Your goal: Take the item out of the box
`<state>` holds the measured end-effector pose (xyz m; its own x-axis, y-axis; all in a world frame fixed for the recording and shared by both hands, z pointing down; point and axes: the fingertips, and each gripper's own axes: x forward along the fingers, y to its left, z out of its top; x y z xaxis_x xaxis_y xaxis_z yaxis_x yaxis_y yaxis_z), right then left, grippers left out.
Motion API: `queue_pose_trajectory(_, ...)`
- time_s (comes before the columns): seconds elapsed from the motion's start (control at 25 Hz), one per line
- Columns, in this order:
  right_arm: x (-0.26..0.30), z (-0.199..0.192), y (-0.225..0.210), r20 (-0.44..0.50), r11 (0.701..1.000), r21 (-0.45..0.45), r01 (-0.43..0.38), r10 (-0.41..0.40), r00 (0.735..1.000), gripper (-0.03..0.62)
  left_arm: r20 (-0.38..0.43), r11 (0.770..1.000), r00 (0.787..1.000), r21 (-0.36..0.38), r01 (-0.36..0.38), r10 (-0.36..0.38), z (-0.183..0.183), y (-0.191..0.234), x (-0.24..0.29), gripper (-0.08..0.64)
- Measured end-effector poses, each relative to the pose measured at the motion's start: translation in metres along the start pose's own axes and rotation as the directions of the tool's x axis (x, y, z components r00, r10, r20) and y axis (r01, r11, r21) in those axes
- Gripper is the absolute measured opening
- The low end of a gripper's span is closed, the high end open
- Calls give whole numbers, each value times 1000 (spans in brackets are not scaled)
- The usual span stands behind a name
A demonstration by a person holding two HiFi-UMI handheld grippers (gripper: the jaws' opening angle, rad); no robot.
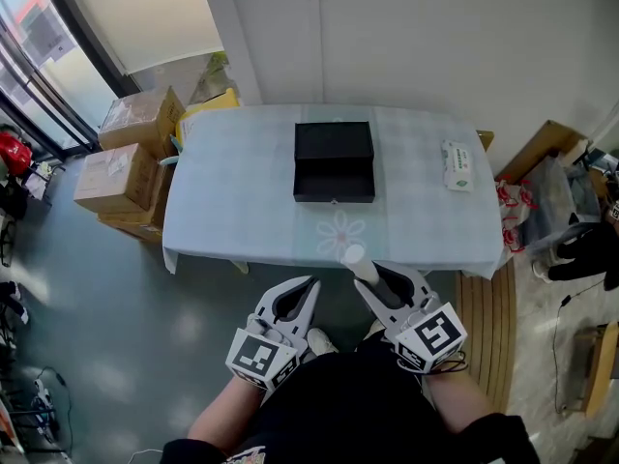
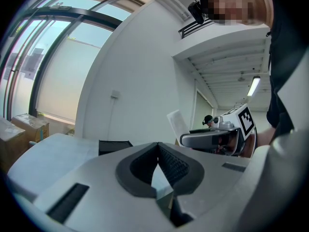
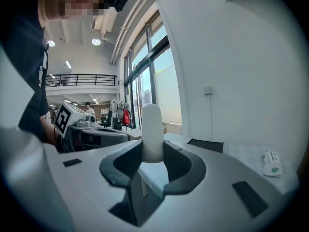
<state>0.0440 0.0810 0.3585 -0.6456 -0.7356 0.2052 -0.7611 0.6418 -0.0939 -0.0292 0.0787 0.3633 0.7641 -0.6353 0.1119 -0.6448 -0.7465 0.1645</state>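
An open black box (image 1: 334, 162) sits at the middle of the pale tablecloth (image 1: 232, 201); its inside looks dark and bare. It shows small in the left gripper view (image 2: 115, 146) and the right gripper view (image 3: 205, 145). My right gripper (image 1: 364, 271) hovers at the table's front edge, shut on a white rounded stick (image 1: 353, 256) that stands up between its jaws (image 3: 153, 129). To its left and apart from the table, my left gripper (image 1: 309, 286) is shut with its jaws meeting and nothing between them (image 2: 158, 146).
A white packet (image 1: 457, 165) lies on the table's right side. Cardboard boxes (image 1: 121, 177) are stacked on the floor to the left, and bags with a cardboard box (image 1: 546, 187) stand to the right. A wall runs behind the table.
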Motion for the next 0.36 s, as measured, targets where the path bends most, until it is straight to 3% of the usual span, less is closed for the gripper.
queue_pose_trajectory(0.36,10,-2,3,-2,1000,0,0,0,1000,137,-17,1000,1000,-1,-11,11,-1,10,-4,9)
